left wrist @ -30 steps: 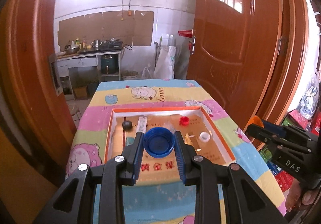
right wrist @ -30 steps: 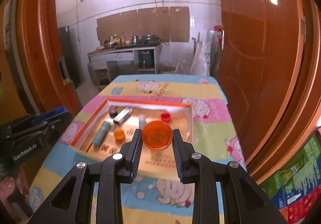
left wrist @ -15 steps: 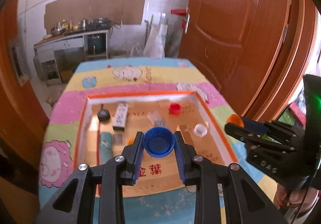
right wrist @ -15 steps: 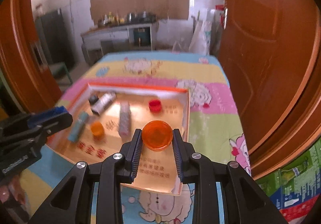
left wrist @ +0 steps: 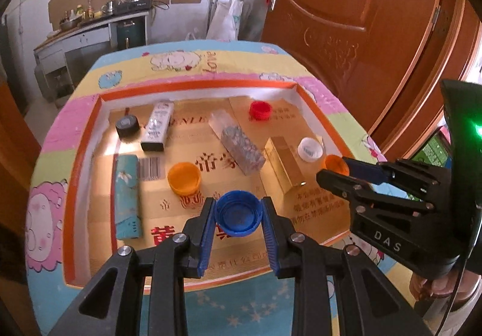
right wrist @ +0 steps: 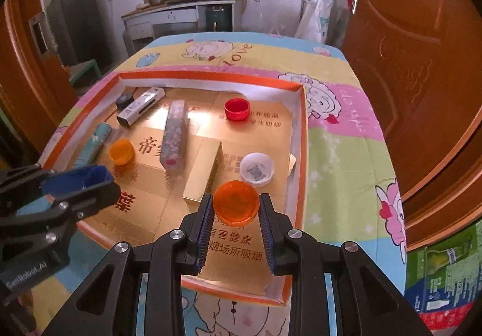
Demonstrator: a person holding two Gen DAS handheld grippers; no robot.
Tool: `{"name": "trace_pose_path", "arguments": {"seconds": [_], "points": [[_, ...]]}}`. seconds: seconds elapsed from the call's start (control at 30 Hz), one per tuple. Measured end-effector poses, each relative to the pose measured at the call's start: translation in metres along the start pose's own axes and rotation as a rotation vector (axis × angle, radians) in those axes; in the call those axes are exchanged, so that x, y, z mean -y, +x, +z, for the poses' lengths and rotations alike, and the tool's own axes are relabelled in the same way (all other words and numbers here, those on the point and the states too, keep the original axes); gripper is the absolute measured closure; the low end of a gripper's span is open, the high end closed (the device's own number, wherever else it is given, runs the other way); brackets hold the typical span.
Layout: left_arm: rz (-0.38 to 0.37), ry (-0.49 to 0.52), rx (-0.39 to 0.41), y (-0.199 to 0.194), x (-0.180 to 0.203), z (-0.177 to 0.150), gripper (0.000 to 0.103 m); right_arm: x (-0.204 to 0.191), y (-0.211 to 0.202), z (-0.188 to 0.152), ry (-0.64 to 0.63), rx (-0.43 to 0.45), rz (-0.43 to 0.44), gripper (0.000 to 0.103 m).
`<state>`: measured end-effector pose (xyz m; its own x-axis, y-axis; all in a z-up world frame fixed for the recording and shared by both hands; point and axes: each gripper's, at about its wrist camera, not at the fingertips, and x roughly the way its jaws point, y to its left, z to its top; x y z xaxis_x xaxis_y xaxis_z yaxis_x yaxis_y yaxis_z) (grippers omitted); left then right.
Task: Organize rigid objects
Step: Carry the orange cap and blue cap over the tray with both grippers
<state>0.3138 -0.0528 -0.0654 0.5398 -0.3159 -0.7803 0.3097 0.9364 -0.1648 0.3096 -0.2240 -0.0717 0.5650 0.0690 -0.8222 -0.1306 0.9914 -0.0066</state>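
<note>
My left gripper [left wrist: 238, 215] is shut on a blue bottle cap [left wrist: 238, 220], open side facing the camera, held over the near part of the orange-rimmed tray [left wrist: 195, 84]. My right gripper [right wrist: 236, 209] is shut on an orange cap [right wrist: 236, 205] above the tray's near right corner, just this side of a white cap [right wrist: 256, 169] and a gold box [right wrist: 201, 175]. Each wrist view shows the other gripper from the side: the right gripper [left wrist: 337, 167] with its orange cap, the left gripper [right wrist: 90, 179] with its blue cap.
Lying in the tray are a red cap [left wrist: 260, 110], black cap [left wrist: 127, 126], loose orange cap [left wrist: 184, 178], silver box [left wrist: 158, 126], teal box [left wrist: 128, 196] and glitter box [left wrist: 238, 144]. A cartoon tablecloth [right wrist: 340, 137] surrounds the tray. A wooden door [left wrist: 346, 14] stands to the right.
Both grippers have sunk toward the tray and tipped further downward, each still shut on its cap. The tray's contents now fill more of both views.
</note>
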Motion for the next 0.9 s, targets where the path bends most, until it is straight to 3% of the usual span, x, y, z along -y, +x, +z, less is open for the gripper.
{"name": "trace_pose_path", "arguments": {"seconds": [0.5, 0.9], "points": [[0.013, 0.001, -0.054, 0.018, -0.005, -0.003, 0.073, 0.000, 0.020, -0.003, 0.003, -0.040, -0.012, 0.073], [0.121, 0.026, -0.049, 0.025, -0.008, -0.004, 0.073, -0.001, 0.022, -0.003, 0.008, -0.038, -0.002, 0.073]]}}
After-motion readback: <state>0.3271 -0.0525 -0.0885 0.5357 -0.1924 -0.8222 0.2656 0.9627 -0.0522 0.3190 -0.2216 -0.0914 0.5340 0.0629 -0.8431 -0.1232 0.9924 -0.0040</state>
